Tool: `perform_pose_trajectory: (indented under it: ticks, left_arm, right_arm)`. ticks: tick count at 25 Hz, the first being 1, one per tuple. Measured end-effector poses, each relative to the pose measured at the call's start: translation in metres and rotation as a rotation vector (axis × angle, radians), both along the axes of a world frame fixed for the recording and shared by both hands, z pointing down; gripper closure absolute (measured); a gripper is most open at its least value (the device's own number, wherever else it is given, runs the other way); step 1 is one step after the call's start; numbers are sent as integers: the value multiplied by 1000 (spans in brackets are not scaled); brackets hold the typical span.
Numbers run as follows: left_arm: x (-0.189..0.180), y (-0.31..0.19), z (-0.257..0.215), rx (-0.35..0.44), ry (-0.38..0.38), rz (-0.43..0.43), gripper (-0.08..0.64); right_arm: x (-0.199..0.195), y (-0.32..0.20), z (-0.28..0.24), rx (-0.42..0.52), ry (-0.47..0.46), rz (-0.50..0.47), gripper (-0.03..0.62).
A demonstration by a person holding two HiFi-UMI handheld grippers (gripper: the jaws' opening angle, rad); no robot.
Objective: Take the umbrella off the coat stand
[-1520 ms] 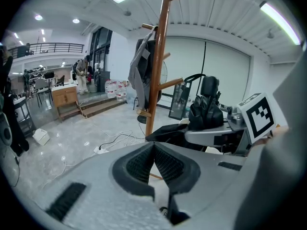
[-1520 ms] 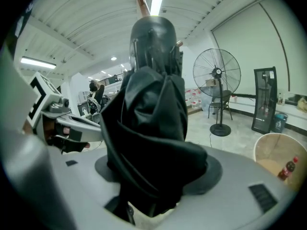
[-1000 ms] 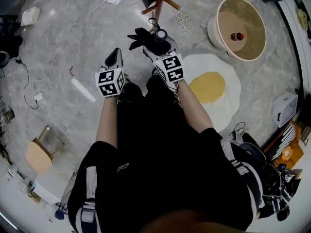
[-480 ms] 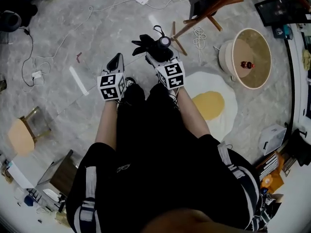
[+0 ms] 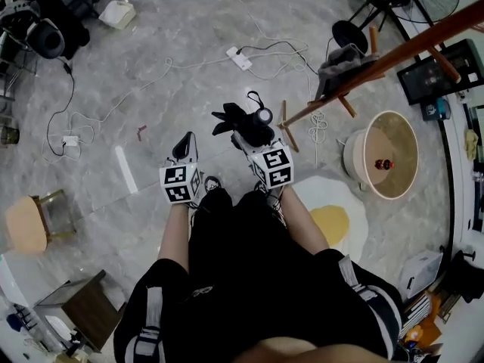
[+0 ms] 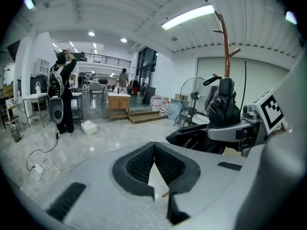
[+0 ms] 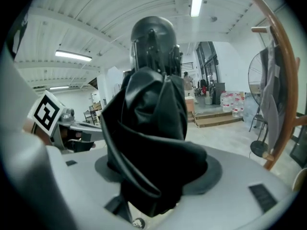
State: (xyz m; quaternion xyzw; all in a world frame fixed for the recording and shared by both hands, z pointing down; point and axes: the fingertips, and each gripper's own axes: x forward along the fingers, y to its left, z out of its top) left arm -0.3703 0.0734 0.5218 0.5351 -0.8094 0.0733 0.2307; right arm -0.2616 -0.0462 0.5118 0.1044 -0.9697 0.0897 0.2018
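Observation:
The folded black umbrella [image 5: 240,122] with its round cap and wrist loop sticks out ahead of my right gripper [image 5: 248,132], which is shut on it. In the right gripper view the umbrella [image 7: 151,128] fills the middle, its bunched fabric pressed between the pads of the right gripper [image 7: 158,169]. The brown wooden coat stand [image 5: 393,55] leans across the upper right, apart from the umbrella, with a grey garment [image 5: 344,59] hanging on it. My left gripper [image 5: 183,147] hovers beside the right one. Its pads [image 6: 144,164] meet at the tip with nothing in the left gripper [image 6: 154,152].
A round beige basket seat [image 5: 401,138] and an egg-shaped rug [image 5: 340,195] lie at right. A power strip with cables [image 5: 240,57] is ahead, a wooden stool [image 5: 26,221] at left. A person [image 6: 62,95] stands far off, and a fan [image 6: 194,92] is beyond.
Both grippers have travelled on over the floor, the umbrella still in the right one. The coat stand has shifted from straight ahead to the right side of the head view.

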Motion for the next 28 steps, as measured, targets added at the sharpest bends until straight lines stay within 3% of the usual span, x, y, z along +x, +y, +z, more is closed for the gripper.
perform_pose_trajectory:
  ticks: [9,15,28]
  left_arm:
    - [-11,4,-78,120,-75,-5,558]
    - [-19,-13,-136,197,-184,12,558]
    - [-17,-36,-172,268,-249,36,558]
  right_arm:
    - [-12,0,-84,26,-82,7,308]
    - [-20,-12,-131,93,-148,-6,308]
    - [-22,-26,-168,130,-240,-9,308]
